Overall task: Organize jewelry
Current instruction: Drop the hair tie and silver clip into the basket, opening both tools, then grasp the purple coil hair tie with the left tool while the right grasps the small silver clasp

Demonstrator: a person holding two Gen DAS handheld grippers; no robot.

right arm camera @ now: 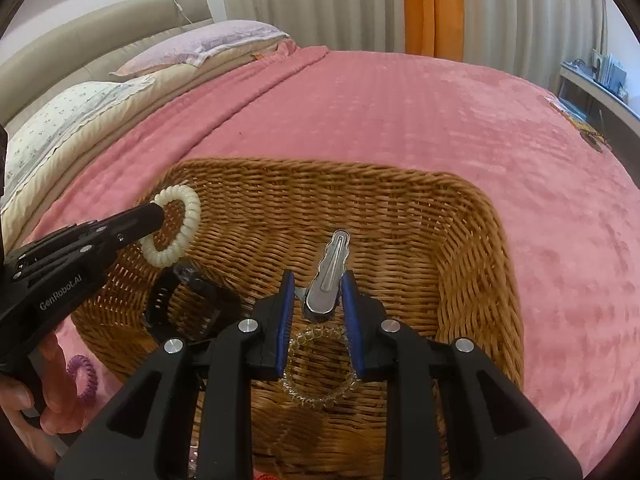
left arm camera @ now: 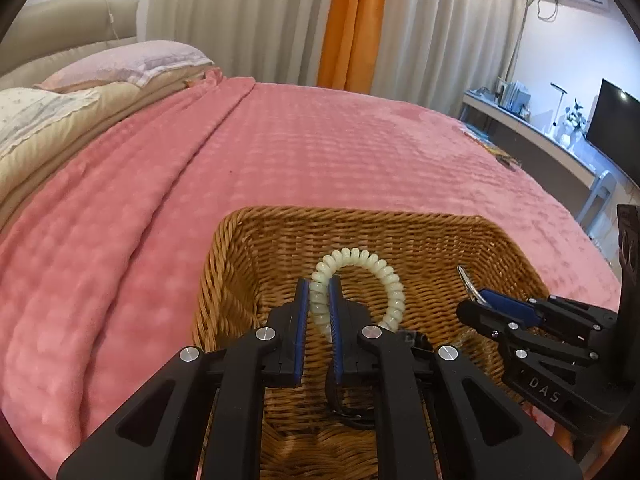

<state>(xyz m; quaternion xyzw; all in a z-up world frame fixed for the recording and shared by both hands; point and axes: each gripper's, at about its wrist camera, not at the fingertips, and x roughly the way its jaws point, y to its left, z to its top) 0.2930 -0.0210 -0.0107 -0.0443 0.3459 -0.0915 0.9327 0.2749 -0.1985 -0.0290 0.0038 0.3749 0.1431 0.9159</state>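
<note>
Left tool [left arm camera: 320,292] pinching a cream-white spiral hair tie [left arm camera: 362,280] between its blue-padded fingers [left arm camera: 305,312], jaws drawn narrow around one side of the loop. Hanging as an upright ring of tight glossy coils, held above the inside of a woven wicker basket [left arm camera: 400,236], near its left wall in the right wrist view. Also showing from that view [right arm camera: 170,226], the ring standing off the tip of the left tool [right arm camera: 154,212].

Right tool [right arm camera: 316,292] clamping a silver metal hair clip [right arm camera: 328,276] between its blue pads, jaws narrow on the wide hinged end. Pointing away from the tool, the clip's long flat shiny body tapering to a wavy-edged tip with a slot down the middle, held over the basket floor. Same clip [left arm camera: 468,284] sticking out past the right tool [left arm camera: 480,300] in the left wrist view.

Lying on the basket floor below: a clear beaded bracelet [right arm camera: 320,368] just beneath the right tool, and a black strap-like band [right arm camera: 176,300] to its left. Resting outside the basket on the pink blanket [right arm camera: 480,120] of the bed, a purple spiral hair tie [right arm camera: 82,376], beside the person's hand [right arm camera: 48,392] gripping the left tool's handle.
</note>
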